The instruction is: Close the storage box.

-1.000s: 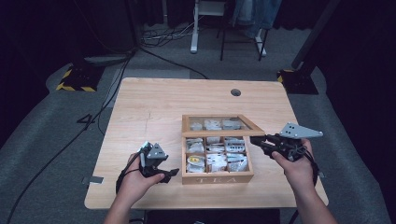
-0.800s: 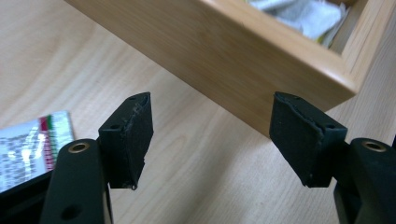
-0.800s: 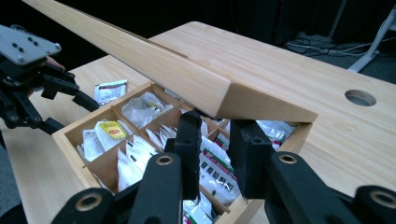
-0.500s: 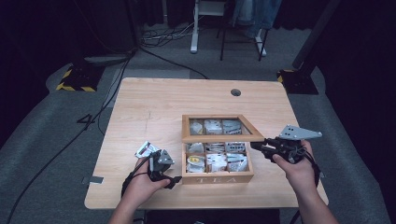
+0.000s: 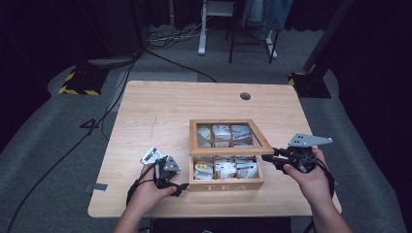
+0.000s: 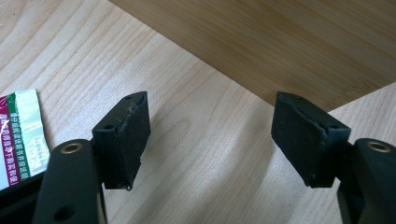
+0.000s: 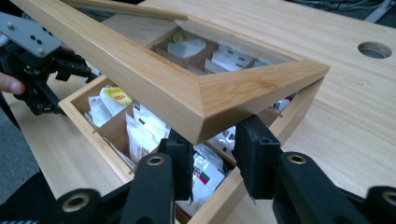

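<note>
A: Where is the tea box?
B: Near the table's front edge; its lid is half raised, a corner pinched by the right gripper.
A: The left gripper?
B: Jaws spread, empty, beside a packet

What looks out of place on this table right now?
One tea packet lies loose on the table beside the left gripper, outside the tea box. The lid hangs half-raised over the right gripper.

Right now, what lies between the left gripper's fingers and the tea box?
Bare table alone, in the left gripper view: the fingers stand apart before the tea box.
</note>
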The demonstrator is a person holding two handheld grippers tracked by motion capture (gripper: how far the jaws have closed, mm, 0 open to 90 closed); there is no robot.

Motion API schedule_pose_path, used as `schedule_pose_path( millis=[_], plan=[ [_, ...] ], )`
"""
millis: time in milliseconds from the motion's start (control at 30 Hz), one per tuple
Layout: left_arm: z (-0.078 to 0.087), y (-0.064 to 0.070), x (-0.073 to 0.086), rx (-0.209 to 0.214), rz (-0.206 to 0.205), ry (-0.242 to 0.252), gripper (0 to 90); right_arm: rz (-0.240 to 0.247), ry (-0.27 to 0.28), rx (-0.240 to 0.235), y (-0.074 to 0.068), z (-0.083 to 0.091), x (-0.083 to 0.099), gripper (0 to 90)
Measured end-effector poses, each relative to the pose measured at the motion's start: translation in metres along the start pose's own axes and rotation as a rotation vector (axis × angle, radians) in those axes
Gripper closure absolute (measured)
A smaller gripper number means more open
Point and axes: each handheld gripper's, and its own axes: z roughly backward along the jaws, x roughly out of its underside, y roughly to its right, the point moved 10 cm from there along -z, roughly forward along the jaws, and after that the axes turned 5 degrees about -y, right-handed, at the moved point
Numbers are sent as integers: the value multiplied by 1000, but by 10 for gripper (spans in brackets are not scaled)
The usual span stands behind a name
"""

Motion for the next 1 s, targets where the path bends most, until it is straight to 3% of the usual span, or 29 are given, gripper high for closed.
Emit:
schedule_pose_path(
  millis=[333, 1000],
  plan=[
    [-1, 0, 0, 0, -2, 24, 259, 6, -63, 20, -5, 1, 8, 615],
    [0, -1, 1, 16, 14, 47, 258, 69, -271, 10, -16, -8, 37, 511]
  ],
)
